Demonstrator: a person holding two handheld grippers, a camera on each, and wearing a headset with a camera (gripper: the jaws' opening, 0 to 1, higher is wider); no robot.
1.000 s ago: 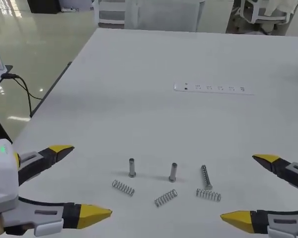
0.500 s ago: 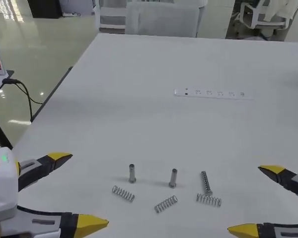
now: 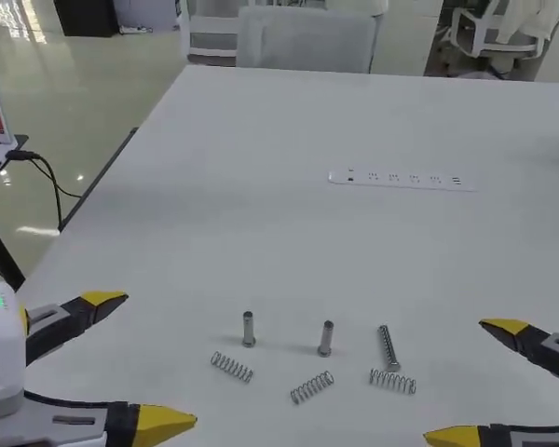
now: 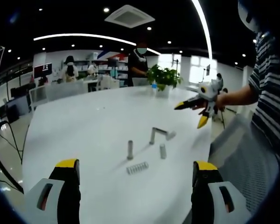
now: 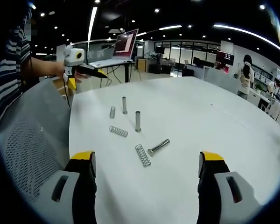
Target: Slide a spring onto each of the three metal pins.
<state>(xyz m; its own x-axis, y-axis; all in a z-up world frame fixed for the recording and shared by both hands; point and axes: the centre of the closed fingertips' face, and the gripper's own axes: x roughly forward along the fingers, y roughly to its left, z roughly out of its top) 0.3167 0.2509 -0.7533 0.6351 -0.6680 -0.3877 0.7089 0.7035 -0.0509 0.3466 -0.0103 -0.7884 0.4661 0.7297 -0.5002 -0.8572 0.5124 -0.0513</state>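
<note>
The left gripper (image 3: 147,361) and the right gripper (image 3: 463,381) look alike: pointed fingers (image 3: 98,300) with yellow tips, black middles and pale grey bases, each base cut by an oblong slot. The person wears a short-sleeved shirt (image 4: 266,93) with dark and white stripes.

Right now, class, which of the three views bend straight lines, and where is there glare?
Head view: the table edges run straight; glare shines on the floor at left. Left gripper view: fisheye bows the table edge and the ceiling light strips. Right gripper view: the same bowing.

Right gripper (image 3: 456,380) partly past view's edge
</note>
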